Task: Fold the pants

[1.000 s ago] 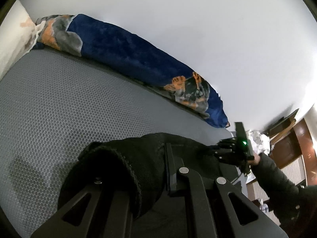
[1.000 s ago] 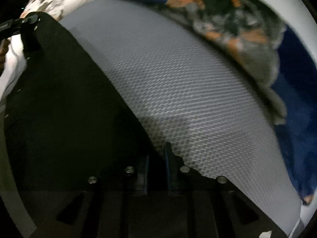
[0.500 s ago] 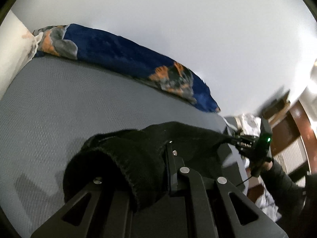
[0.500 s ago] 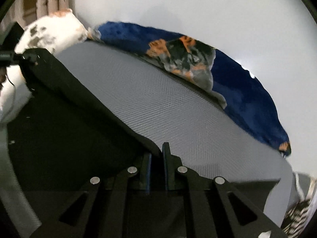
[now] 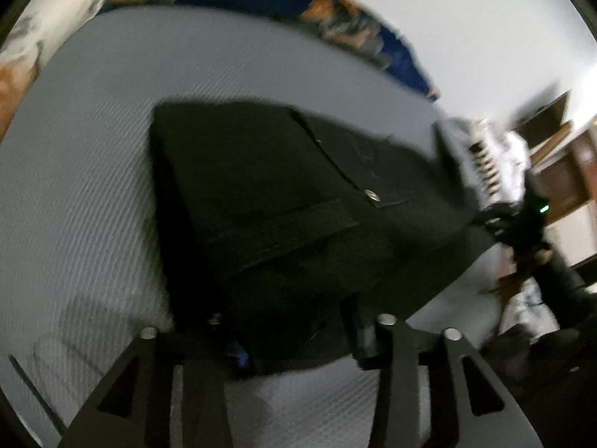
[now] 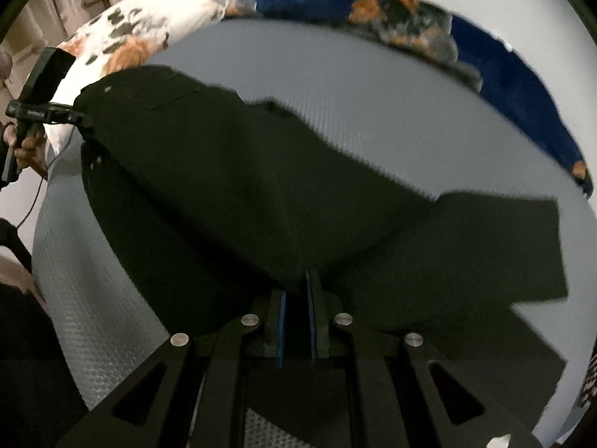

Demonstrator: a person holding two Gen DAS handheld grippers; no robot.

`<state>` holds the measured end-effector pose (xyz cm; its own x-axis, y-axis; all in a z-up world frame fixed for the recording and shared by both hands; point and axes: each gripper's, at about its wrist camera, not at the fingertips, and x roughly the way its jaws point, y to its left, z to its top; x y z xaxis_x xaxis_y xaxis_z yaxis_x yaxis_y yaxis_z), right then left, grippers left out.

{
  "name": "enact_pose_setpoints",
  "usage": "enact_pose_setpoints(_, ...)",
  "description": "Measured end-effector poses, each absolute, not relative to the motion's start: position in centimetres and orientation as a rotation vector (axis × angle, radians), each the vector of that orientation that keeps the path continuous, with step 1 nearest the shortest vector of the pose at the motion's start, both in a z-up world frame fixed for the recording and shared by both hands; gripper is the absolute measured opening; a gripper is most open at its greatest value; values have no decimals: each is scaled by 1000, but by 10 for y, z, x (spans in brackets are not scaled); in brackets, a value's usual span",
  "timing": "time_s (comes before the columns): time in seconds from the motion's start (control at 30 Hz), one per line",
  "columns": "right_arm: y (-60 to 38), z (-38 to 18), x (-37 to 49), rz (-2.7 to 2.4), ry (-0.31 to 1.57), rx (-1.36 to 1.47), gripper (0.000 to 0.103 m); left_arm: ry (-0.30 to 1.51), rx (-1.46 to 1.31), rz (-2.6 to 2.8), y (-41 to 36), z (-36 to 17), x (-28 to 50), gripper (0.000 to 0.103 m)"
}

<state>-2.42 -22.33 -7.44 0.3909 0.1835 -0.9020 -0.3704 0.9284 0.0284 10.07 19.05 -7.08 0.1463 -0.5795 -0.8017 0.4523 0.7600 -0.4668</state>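
Note:
The black pants [image 5: 283, 201] hang stretched between my two grippers over the grey mattress [image 5: 74, 156]. A metal button [image 5: 372, 196] shows near the waistband. My left gripper [image 5: 294, 339] has its jaws spread apart with the pants' edge lying between them. It also shows in the right wrist view [image 6: 80, 119], at a corner of the pants [image 6: 224, 186]. My right gripper [image 6: 296, 310] is shut on the pants' edge and shows far right in the left wrist view [image 5: 496, 216]. One leg end [image 6: 522, 250] lies flat on the mattress.
A blue and orange patterned blanket [image 6: 429, 33] runs along the mattress's far edge by the white wall. A white floral pillow [image 6: 141, 30] lies at the far left. Wooden furniture [image 5: 567, 171] and a striped cloth [image 5: 485, 164] stand off the mattress's right end.
Both grippers have tipped down toward the mattress and the pants have spread out wide between them. The left gripper's jaws have come apart; the pants no longer bunch over them.

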Motion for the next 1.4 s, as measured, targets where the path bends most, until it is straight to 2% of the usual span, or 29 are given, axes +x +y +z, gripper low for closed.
enact_pose_setpoints(0.07, -225, -84, -25, 358, 1134, -170, 8, 1229, -131, -708, 198, -74, 92, 45)
enact_pose_setpoints(0.1, -225, -89, -25, 357, 1138, -165, 8, 1226, -136, -690, 201, -73, 88, 49)
enact_pose_setpoints(0.13, -225, -91, -26, 354, 1139, -166, 8, 1222, -142, -666, 206, -71, 84, 57)
enact_pose_setpoints(0.17, -224, -94, -26, 352, 1139, -173, 8, 1221, -153, -637, 213, -69, 80, 60)
enact_pose_setpoints(0.43, -223, -100, -25, 346, 1135, -189, 8, 1204, -517, -591, 241, -53, 43, 60)
enact_pose_setpoints(0.77, -224, -101, -27, 342, 1108, -174, 8, 1331, -871, -402, 232, -92, 63, 60)
enact_pose_setpoints(0.8, -224, -101, -28, 341, 1105, -175, 8, 1332, -894, -390, 234, -94, 65, 59)
enact_pose_setpoints(0.87, -225, -100, -28, 338, 1102, -169, 8, 1315, -926, -359, 234, -93, 69, 46)
enact_pose_setpoints(0.93, -226, -97, -29, 333, 1096, -163, 8, 1302, -886, -366, 232, -84, 79, 25)
enact_pose_setpoints(1.23, -223, -70, -51, 310, 1063, -141, 8, 1110, -678, -574, 216, -9, 113, 22)
enact_pose_setpoints(1.33, -220, -73, -63, 317, 1087, -112, 8, 1116, -630, -602, 211, -14, 113, 22)
enact_pose_setpoints(1.4, -212, -82, -72, 327, 1112, -133, 8, 1182, -566, -566, 215, -35, 108, 22)
